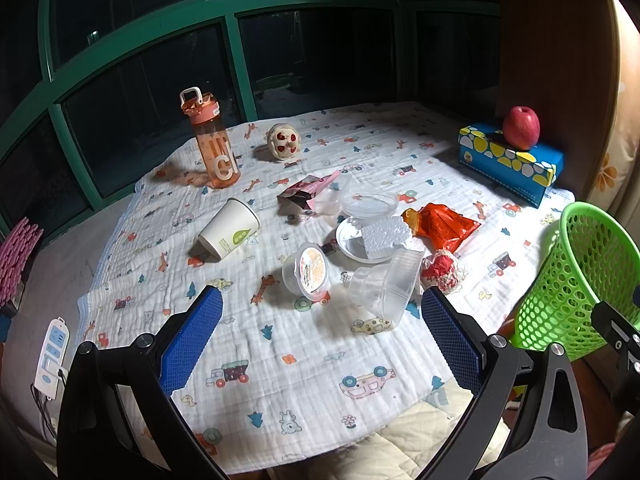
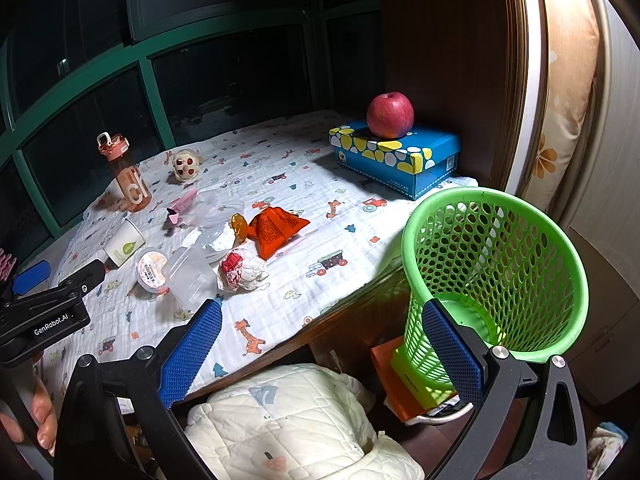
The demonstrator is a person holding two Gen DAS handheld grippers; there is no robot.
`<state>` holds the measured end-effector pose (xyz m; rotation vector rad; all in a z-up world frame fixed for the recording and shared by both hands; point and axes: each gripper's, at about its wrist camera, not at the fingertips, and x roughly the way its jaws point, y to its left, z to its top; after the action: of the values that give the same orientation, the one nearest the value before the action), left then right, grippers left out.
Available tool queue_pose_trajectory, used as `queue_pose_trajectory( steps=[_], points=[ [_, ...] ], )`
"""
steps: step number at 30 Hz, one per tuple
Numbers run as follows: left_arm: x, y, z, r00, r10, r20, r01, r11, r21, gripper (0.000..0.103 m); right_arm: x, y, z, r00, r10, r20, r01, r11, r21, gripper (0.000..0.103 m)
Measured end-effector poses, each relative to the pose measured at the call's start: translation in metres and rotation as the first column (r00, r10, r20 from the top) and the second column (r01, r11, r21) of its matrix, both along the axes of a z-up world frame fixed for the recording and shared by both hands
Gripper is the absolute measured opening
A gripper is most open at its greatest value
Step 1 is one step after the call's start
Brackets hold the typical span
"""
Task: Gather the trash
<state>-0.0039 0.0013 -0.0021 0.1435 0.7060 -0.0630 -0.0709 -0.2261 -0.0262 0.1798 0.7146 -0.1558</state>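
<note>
Evidently nothing is picked yet: both the left gripper and right gripper hang spread and empty, while trash like the jelly cup and orange wrapper litters the tablecloth, the green basket waiting beside the table edge.

Table under printed cloth: paper cup, jelly cup, orange wrapper, bottle, blue box.
</note>
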Motion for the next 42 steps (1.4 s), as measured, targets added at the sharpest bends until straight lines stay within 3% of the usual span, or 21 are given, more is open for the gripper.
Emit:
queue_pose_trajectory(
  steps=[16, 42],
  points=[
    [0.0, 0.0, -0.001, 1.0, 0.0, -0.003, 0.0, 1.0, 0.002, 0.098, 0.002, 0.0, -0.003, 1.0, 0.002, -0.007, -0.002, 1.0, 0.001, 0.097],
    [0.055, 0.004, -0.017, 0.997, 0.024, -0.068, -0.022, 0.999, 0.024, 0.098, 0.055, 0.005, -0.022, 0.994, 0.059, -0.087, -0.061, 0.998, -0.019, 0.097]
  ],
)
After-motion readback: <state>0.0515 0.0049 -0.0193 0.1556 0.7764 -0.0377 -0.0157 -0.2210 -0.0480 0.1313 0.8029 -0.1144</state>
